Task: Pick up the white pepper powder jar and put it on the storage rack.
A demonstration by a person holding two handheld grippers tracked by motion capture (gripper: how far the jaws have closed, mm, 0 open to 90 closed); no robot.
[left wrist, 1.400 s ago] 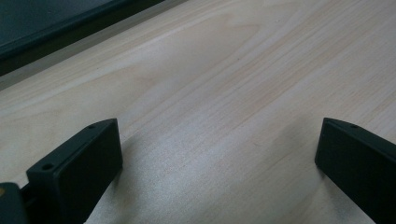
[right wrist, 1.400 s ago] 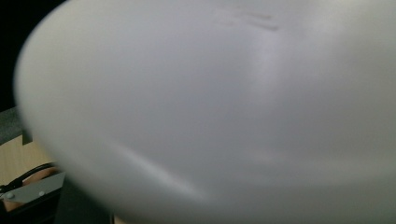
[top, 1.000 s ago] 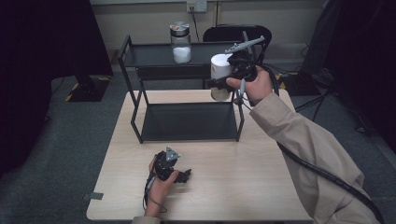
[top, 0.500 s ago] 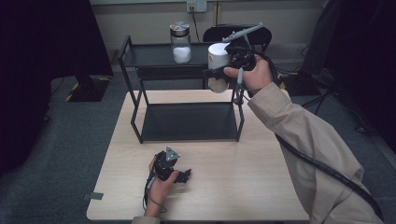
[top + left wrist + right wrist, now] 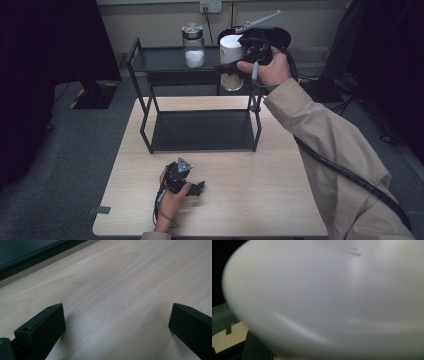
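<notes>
Up by the right end of the rack's [image 5: 142, 80] top shelf, the right tool [image 5: 239, 64] has its jaws clamped on a jar with a white lid [image 5: 231, 61], holding it upright in the air just off the shelf's right corner. Its own camera sits so close that the white lid [image 5: 332, 295] is one pale blur. Just to the left of the held jar, a second glass jar [image 5: 193, 46] with white powder stands on the top shelf. Well apart from all that, toward the near edge, the left tool [image 5: 186, 184] rests on the counter [image 5: 260, 185] with its jaws [image 5: 40, 330] spread wide over bare wood, gripping nothing
</notes>
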